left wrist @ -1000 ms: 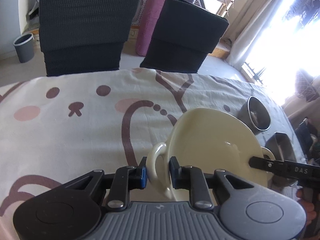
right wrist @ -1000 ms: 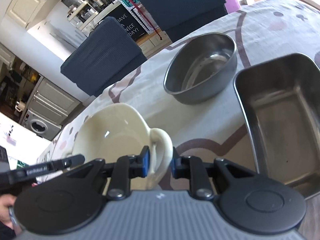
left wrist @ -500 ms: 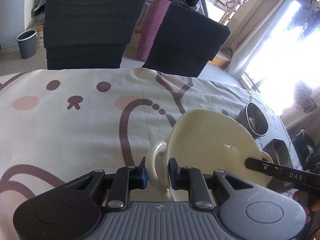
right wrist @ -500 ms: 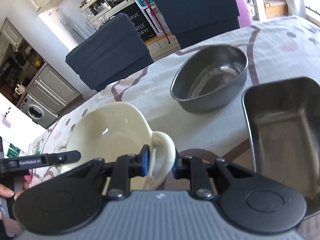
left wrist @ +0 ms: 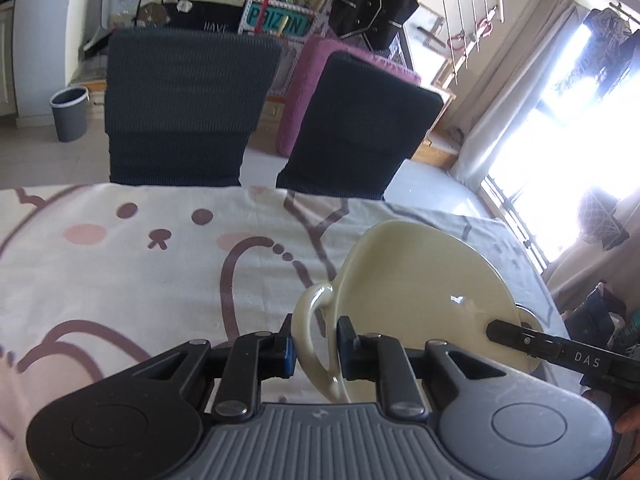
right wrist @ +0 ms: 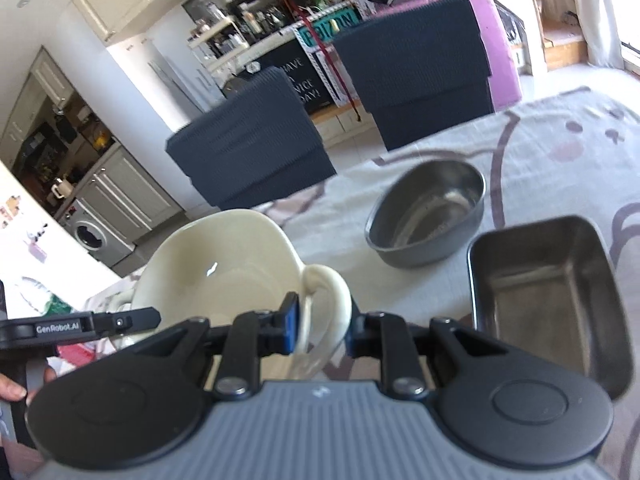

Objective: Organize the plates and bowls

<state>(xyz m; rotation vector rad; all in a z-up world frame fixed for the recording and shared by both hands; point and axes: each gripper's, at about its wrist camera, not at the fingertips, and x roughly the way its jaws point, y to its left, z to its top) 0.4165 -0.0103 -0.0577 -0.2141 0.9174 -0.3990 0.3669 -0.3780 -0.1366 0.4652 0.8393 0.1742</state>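
Above patterned tablecloth (left wrist: pixel 120 280), both grippers (handles clamped) hold cream bowl (left wrist: pixel 420 280).

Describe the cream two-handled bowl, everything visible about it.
The cream bowl is a glossy, ceramic-looking dish, wide and shallow, empty inside, with a looped handle on each side. The left gripper is shut on one handle and the right gripper is shut on the opposite one. It appears raised off the patterned tablecloth and tilted, its inside facing both cameras. A small glare spot sits on its inner surface. Nothing else touches it.
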